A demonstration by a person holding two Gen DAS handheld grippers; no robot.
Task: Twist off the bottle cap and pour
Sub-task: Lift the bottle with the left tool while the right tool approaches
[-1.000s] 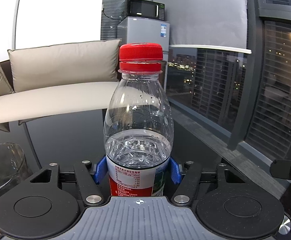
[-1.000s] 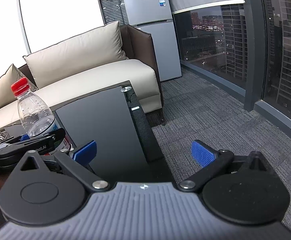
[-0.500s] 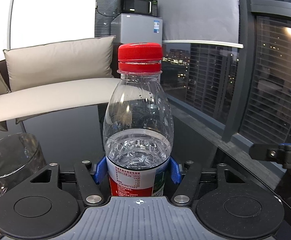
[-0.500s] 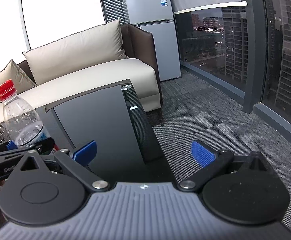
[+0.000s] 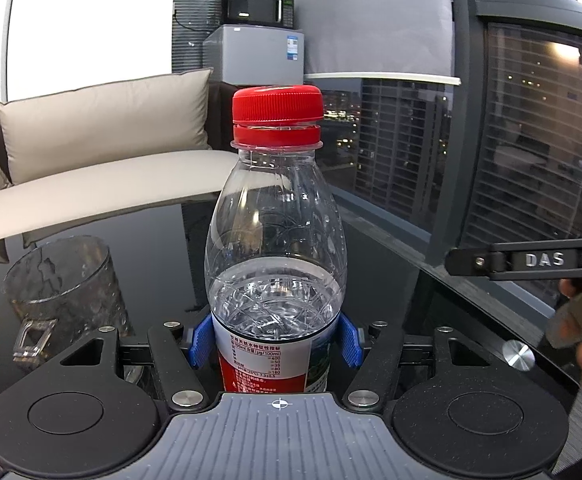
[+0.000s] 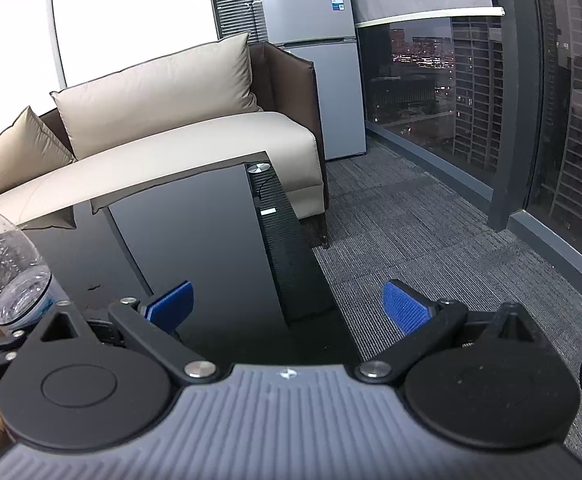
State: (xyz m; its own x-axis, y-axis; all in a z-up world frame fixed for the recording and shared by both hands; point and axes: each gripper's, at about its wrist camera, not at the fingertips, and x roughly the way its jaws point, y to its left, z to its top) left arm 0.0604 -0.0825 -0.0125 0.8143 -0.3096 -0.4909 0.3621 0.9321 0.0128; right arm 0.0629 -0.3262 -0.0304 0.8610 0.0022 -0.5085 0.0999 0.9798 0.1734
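Early in the task, by the look of it. Bottle (image 5: 277, 264) upright over the dark glass bench (image 5: 163, 248), clamped low on its label by the left hand-held gripper (image 5: 277, 340), blue pads pressed against both sides. Red cap (image 5: 277, 106) seated on the neck, not yet unscrewed. Right hand-held gripper (image 6: 287, 306) spread wide, grasping nothing, well off to the bottle's side. Glass mug (image 5: 65, 284) just beside the bottle, apparently dry. Left to do: gripping and twisting off the cap, then pouring.
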